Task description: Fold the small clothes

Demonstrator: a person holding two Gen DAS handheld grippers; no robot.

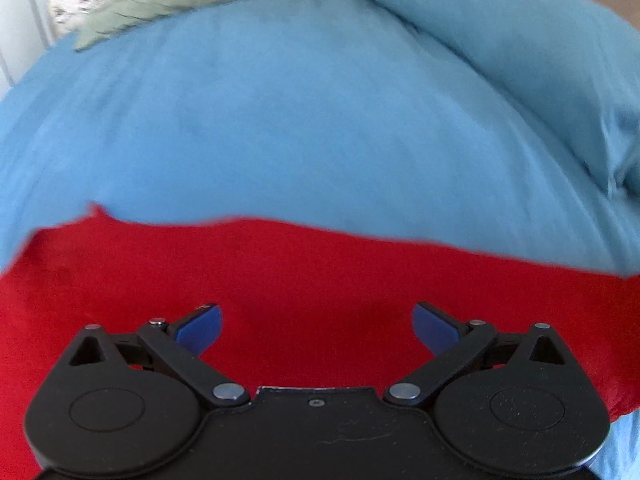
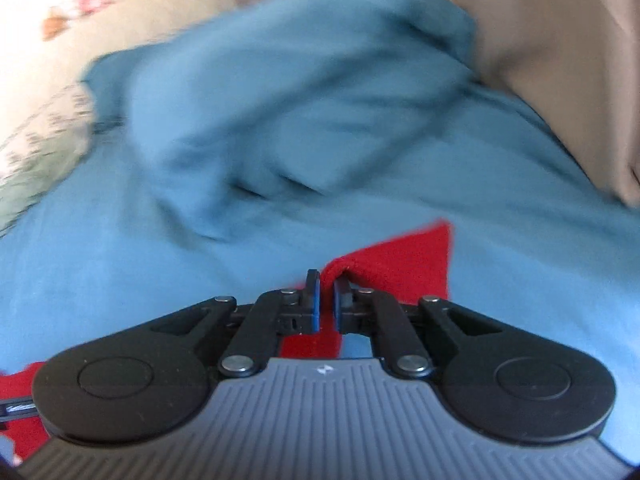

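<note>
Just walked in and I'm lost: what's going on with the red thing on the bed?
A person with two handheld grippers is folding a small red garment on a blue bedsheet. The right gripper is shut on a bunched edge of the red cloth. The left gripper is open over the flat red fabric, gripping nothing. Both views are blurred, and a rumpled blue cloth lies farther back.

Your garment (image 1: pixel 312 272) solid red, bedsheet (image 1: pixel 320 120) plain light blue, gripper pads (image 1: pixel 200 330) blue, far pillow (image 1: pixel 132 4) pale green with printed pattern.
</note>
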